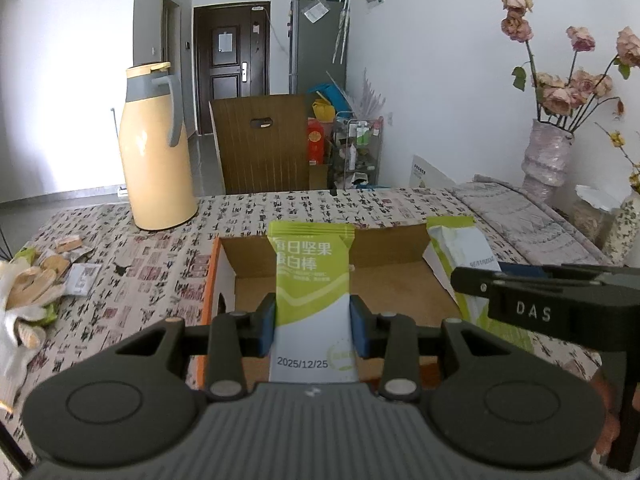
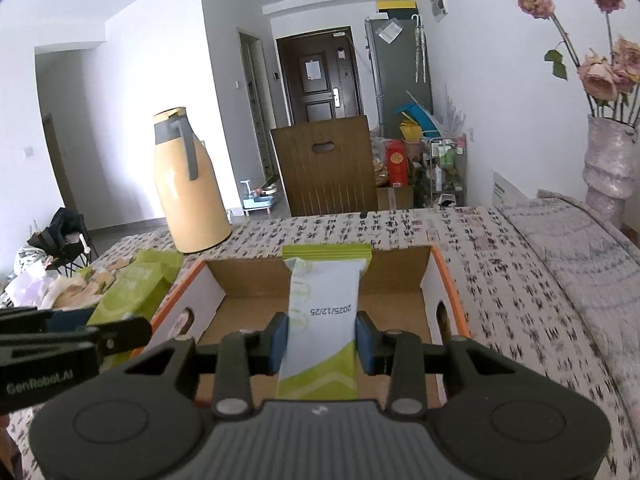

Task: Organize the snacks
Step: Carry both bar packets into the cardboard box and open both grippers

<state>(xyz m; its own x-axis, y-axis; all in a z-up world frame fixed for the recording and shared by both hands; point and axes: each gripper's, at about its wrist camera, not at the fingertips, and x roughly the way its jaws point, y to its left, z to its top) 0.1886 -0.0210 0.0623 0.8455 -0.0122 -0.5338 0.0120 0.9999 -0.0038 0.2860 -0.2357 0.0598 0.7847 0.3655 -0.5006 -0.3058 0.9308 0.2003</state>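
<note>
The left gripper [image 1: 313, 326] has its blue fingers [image 1: 267, 328] clamped on a green-and-white snack bar [image 1: 310, 280], print side up, and the right gripper [image 2: 322, 342] grips a second snack bar [image 2: 326, 312] the same way, date side up. Both bars hang just above the open cardboard box [image 2: 424, 272], whose orange-edged walls stand on the bench [image 2: 500, 280] under a cloth printed with black characters. More snack packets [image 1: 60, 264] lie loose at the cloth's left edge. Beyond the box a yellow thermos jug [image 1: 154, 152] stands near the far edge, and a vase of dried roses [image 1: 548, 152] stands right. Past the bench come a wooden chair back [image 2: 326, 164], cluttered floor and a dark door [image 2: 320, 80].
</note>
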